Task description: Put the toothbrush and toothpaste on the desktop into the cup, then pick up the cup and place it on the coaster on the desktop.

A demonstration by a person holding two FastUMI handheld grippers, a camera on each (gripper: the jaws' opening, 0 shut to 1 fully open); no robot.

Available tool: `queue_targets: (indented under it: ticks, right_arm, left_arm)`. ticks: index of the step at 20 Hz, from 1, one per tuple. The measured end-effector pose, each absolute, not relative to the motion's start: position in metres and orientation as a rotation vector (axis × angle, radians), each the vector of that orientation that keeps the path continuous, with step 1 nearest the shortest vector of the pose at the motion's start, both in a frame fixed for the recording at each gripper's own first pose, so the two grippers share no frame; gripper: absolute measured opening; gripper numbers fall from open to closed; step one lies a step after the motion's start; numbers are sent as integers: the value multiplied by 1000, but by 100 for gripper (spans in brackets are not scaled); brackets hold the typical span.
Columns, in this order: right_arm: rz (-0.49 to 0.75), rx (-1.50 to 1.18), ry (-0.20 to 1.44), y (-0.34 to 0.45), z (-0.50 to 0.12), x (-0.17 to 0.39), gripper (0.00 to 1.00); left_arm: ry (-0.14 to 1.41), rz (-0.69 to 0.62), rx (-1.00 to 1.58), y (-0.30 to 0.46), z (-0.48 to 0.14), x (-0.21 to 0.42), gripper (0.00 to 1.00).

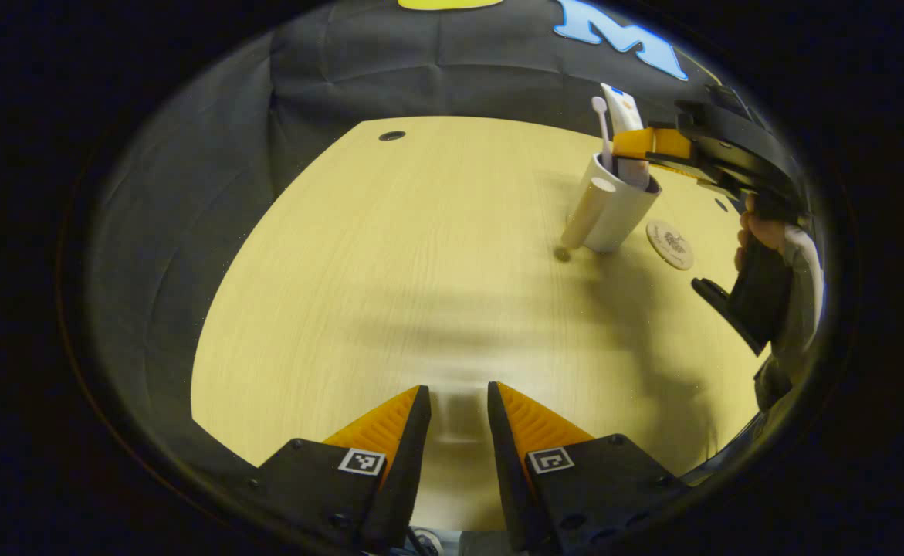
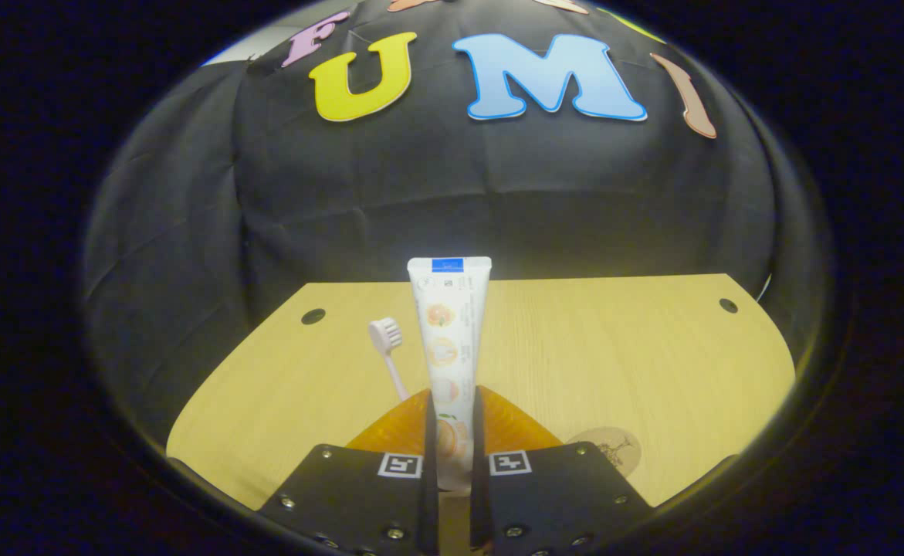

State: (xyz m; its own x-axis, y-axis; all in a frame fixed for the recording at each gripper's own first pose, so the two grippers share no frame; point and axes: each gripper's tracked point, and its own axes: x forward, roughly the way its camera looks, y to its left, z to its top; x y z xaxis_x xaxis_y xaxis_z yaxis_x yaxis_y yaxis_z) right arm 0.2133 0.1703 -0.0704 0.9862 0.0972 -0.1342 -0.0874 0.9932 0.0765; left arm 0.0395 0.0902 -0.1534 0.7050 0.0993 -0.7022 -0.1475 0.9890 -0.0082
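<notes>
Standing upright, toothpaste point(image 2: 449, 340) sits clamped between right claw point(image 2: 452, 421) fingers.

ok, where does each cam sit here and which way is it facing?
Left gripper view: rides on the left gripper, low over the desk, looking across it at the cup and coaster; own fingers at the bottom, jaws apart; the right gripper and a hand farther off.
Right gripper view: rides on the right gripper, facing the booth's back wall; own fingers press the toothpaste.
Shared: toothpaste, toothbrush, coaster, desk.
</notes>
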Motion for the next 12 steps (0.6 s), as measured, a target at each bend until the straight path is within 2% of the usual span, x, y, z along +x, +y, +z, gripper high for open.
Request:
queue_targets:
  ticks: [3,12]
  right_arm:
    - [97,36,119,175,-66,206,30]
    - [133,56,127,156,-66,164,29]
  left_arm:
    - [777,128,-59,80,-150,53,58]
    - [755,77,-23,46,-150,108,58]
